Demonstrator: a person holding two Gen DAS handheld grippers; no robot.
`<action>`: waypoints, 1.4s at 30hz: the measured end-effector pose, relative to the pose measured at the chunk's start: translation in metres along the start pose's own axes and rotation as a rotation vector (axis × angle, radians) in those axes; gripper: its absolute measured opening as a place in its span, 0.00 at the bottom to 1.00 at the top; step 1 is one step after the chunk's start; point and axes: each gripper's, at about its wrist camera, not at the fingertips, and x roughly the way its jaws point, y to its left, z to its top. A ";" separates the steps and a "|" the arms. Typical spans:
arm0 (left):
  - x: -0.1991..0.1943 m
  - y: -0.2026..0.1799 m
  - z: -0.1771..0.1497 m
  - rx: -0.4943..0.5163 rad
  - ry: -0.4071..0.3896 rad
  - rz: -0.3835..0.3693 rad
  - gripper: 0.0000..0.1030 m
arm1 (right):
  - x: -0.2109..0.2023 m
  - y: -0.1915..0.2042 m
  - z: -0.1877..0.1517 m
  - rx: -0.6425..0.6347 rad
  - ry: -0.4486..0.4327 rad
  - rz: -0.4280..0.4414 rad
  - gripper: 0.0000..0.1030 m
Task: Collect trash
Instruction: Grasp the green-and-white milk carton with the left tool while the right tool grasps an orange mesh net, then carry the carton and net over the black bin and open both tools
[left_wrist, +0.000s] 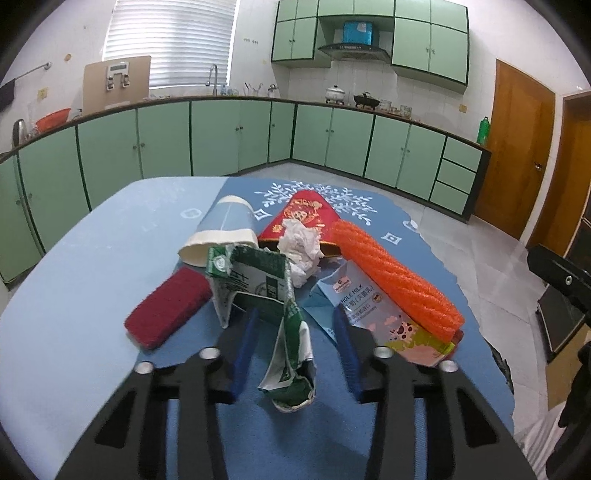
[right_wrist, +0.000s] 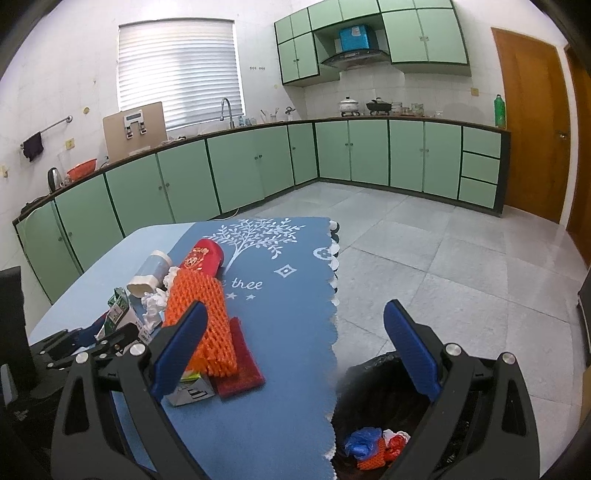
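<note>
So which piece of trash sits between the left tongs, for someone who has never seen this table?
On the blue table, find the trash pile at its middle. At the pile's near edge, between the red sponge and the pale blue milk pouch, lies the crushed green-and-white carton. It alone is green, torn open, and runs between the left tongs.
</note>
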 end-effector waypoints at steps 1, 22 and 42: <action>0.002 0.000 0.000 -0.003 0.005 -0.005 0.23 | 0.002 0.001 0.001 -0.004 0.002 0.004 0.86; -0.039 0.031 -0.003 -0.003 -0.066 0.097 0.07 | 0.035 0.069 -0.017 -0.115 0.090 0.140 0.72; -0.034 0.036 -0.004 -0.020 -0.052 0.075 0.07 | 0.055 0.077 -0.019 -0.164 0.147 0.168 0.13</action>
